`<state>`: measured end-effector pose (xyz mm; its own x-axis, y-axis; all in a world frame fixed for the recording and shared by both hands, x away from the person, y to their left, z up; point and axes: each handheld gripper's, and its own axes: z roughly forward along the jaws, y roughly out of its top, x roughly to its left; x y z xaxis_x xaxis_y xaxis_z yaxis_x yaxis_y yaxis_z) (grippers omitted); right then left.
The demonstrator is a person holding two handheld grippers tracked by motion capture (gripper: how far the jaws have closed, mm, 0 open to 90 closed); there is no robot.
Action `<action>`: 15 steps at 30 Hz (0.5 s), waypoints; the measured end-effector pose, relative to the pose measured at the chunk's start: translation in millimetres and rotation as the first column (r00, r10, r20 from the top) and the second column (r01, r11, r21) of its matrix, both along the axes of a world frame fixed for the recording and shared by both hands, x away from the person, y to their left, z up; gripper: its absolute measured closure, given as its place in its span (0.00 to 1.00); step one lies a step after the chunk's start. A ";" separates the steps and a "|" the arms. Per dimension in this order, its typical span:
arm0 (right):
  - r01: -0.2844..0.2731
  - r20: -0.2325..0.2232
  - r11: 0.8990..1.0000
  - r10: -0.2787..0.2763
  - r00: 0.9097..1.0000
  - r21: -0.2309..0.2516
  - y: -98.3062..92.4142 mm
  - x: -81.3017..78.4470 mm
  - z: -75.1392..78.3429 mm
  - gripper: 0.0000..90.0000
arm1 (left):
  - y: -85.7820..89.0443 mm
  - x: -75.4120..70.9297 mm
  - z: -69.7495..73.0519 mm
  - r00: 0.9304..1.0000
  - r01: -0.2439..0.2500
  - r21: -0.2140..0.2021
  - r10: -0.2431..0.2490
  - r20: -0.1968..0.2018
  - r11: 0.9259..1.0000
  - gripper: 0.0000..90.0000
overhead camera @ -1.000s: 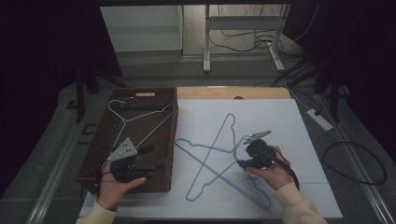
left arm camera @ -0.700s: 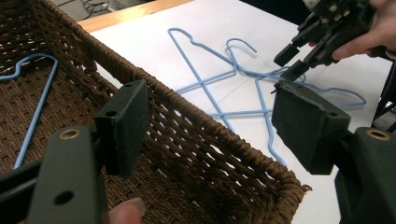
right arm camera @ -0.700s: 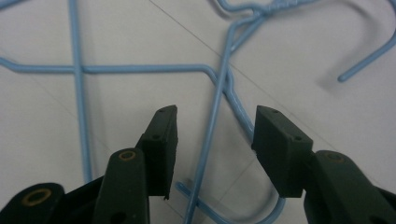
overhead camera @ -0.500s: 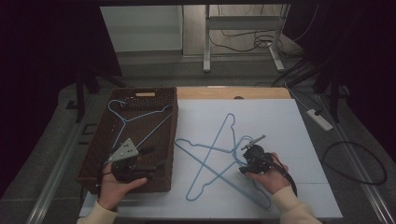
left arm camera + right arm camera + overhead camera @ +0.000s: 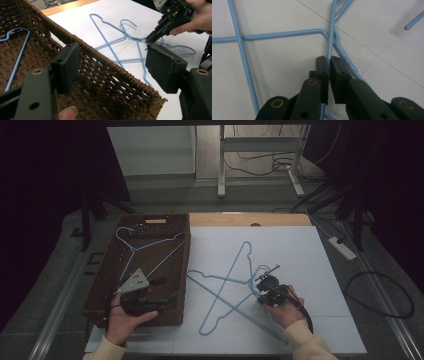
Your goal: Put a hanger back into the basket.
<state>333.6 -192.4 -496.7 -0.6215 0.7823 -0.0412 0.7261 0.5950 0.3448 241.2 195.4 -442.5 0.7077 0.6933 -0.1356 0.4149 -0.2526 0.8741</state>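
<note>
Two blue wire hangers (image 5: 235,290) lie crossed on the white sheet (image 5: 300,250) that covers the counter, and the right hand-held gripper (image 5: 329,58) has just been closing its jaws, which now pinch one hanger's wire near the crossing. Just left of the sheet, the left hand-held gripper (image 5: 112,60) hovers with jaws wide apart and nothing between them over the near end of a brown wicker basket (image 5: 112,270), where a third blue hanger (image 5: 145,247) lies.
</note>
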 end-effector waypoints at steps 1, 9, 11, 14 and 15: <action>0.000 0.016 1.000 0.000 1.000 -0.007 -0.2 -0.8 0.0 0.95 | 0.0 0.0 0.0 1.000 0.000 0.000 0.000 0.000 1.000 0.32; -0.012 0.087 0.996 0.004 0.996 0.090 -20.7 -7.6 11.9 0.97 | -0.4 0.9 -0.8 1.000 -0.002 0.003 0.002 -0.001 1.000 0.32; -0.025 0.098 0.994 0.014 0.995 0.109 -24.8 -10.7 16.2 0.97 | -1.5 0.6 -0.6 1.000 0.000 0.006 0.000 0.000 1.000 0.32; -0.041 0.114 0.990 0.025 0.993 0.137 -29.9 -14.0 20.5 0.97 | -2.6 0.3 -0.3 1.000 0.000 0.007 0.000 0.000 1.000 0.32; -0.058 0.129 0.983 0.035 0.991 0.177 -36.8 -17.6 25.0 0.98 | -4.3 0.2 0.3 1.000 0.000 0.010 0.000 0.002 1.000 0.32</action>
